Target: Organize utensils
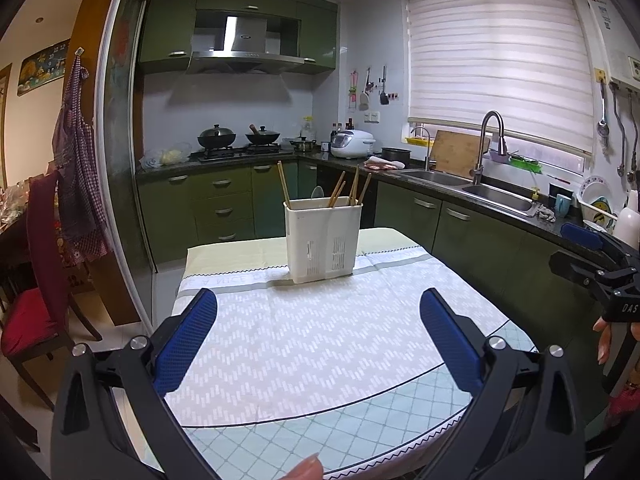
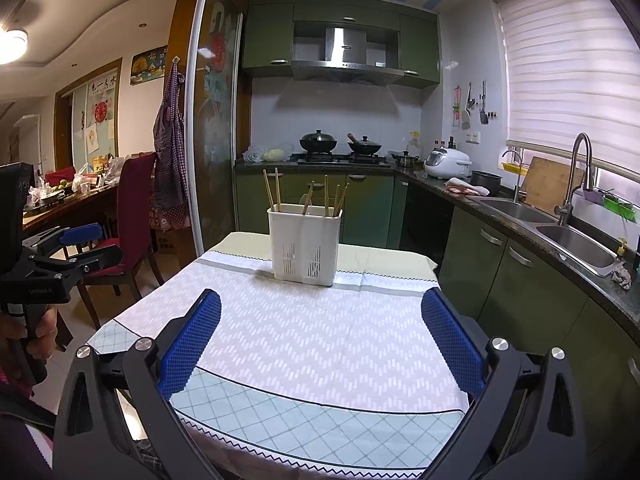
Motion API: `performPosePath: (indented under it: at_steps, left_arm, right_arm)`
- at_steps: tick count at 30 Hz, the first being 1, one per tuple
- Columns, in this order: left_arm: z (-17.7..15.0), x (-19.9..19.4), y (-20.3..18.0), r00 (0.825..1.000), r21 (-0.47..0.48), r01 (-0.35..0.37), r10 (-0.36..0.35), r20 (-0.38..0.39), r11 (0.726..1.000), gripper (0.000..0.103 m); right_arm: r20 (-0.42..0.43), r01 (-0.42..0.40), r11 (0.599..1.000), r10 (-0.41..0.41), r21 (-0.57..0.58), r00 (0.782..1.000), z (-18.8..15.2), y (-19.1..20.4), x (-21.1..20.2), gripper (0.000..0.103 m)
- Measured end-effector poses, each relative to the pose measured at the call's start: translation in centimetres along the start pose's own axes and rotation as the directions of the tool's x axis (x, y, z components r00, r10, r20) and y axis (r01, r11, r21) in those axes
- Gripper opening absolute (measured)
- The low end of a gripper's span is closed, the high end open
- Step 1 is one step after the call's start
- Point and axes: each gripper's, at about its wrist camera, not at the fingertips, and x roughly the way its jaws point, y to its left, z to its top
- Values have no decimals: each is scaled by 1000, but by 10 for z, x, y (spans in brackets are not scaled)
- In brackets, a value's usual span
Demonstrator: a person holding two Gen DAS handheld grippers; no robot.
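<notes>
Two claws are ours here, and we hold both spread wide apart with nothing between the blue pads: the left claw (image 1: pixel 318 320) and the right claw (image 2: pixel 320 320) hover over the near part of the tabletop (image 2: pixel 312 344), which is covered by a patterned cloth. At the far end of the tabletop stands a white utensil holder (image 1: pixel 323 240), upright, with several wooden chopsticks (image 1: pixel 352 190) leaning inside it, well apart from both claws.
</notes>
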Motion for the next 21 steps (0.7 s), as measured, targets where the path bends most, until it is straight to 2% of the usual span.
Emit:
performPosePath:
  at_steps: [14, 21]
  left_arm:
    - [1, -1, 7, 1000, -20, 3, -3, 1, 1000, 97]
    - [0, -2, 7, 1000, -10, -26, 26, 3, 1000, 97]
  right_arm:
    - [-3, -1, 1000, 1, -3, 1000, -2, 0, 2, 99]
    - [-6, -4, 1000, 4, -3, 1000, -4, -1, 4, 99]
